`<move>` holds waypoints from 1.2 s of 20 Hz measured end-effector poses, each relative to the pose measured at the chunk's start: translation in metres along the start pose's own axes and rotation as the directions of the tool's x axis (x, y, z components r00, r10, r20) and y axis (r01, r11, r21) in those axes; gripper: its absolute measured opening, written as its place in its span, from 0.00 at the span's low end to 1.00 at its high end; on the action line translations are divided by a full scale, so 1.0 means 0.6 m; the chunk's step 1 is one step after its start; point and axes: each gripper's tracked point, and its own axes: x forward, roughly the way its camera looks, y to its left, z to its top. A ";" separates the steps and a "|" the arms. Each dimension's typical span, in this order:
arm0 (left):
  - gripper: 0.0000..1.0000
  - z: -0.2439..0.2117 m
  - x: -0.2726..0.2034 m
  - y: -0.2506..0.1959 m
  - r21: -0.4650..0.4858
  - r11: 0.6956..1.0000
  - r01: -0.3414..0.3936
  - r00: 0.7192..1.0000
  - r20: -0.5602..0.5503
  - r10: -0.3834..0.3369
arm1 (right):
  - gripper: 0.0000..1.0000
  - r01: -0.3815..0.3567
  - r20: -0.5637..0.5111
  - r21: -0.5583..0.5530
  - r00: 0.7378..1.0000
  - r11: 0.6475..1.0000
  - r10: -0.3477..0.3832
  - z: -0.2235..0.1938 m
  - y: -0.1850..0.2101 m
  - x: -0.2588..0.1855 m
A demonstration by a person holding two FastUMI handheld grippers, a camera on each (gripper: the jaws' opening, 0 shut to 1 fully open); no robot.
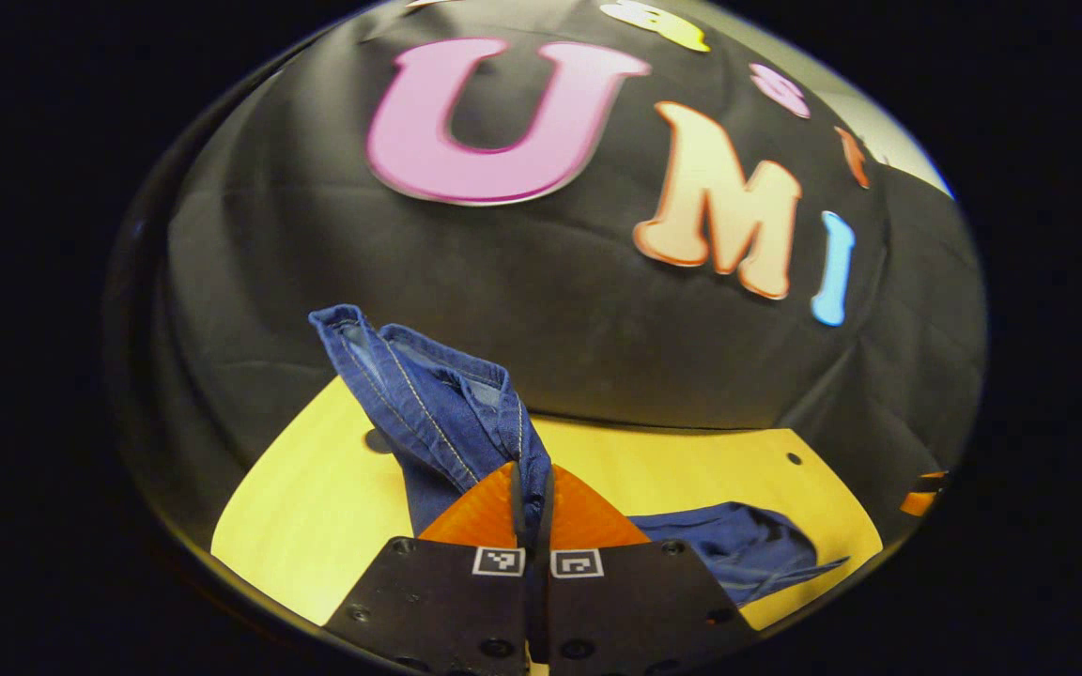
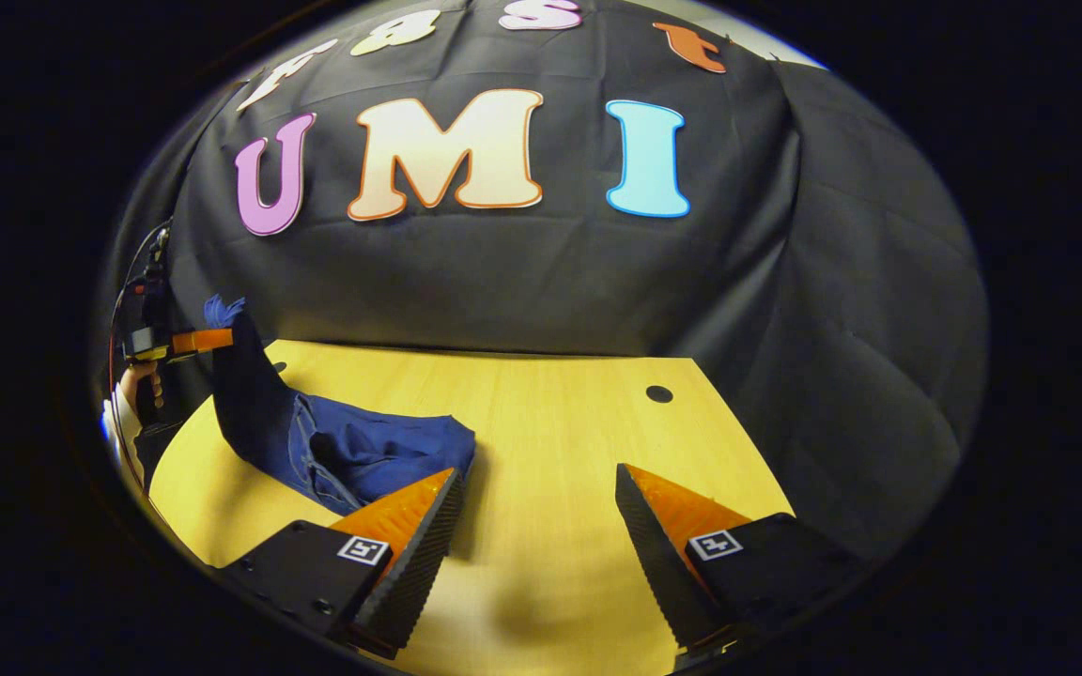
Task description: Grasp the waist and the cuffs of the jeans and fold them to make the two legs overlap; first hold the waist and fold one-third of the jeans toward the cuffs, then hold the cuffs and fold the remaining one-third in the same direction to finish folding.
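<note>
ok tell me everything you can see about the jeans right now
The jeans are dark blue denim with pale contrast stitching along the seams. One end is pinched in the left gripper, whose jaws are closed on a bunched fold, and lifted above the table; the fabric stands up past the jaws. The rest trails down and lies crumpled on the light wooden tabletop. The right gripper hangs open beside that heap, not gripping it.

jeans (image 1: 447,413) partly behind the left claw (image 1: 533,498), waist unclear
</note>
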 end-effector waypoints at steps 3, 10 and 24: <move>0.00 -0.005 -0.002 -0.153 0.058 0.993 0.105 0.994 -0.015 -0.104 | 0.99 0.005 -0.005 0.018 1.000 1.000 -0.005 -0.012 -0.053 0.004; 0.00 -0.229 0.032 -0.413 0.207 0.960 0.190 0.962 -0.236 -0.140 | 1.00 0.023 -0.008 0.055 1.000 0.998 -0.023 -0.030 -0.144 0.007; 0.93 -0.285 -0.081 -0.481 0.232 0.964 0.131 0.973 -0.215 -0.080 | 0.99 -0.079 0.007 0.089 0.997 0.993 0.079 -0.064 -0.116 -0.029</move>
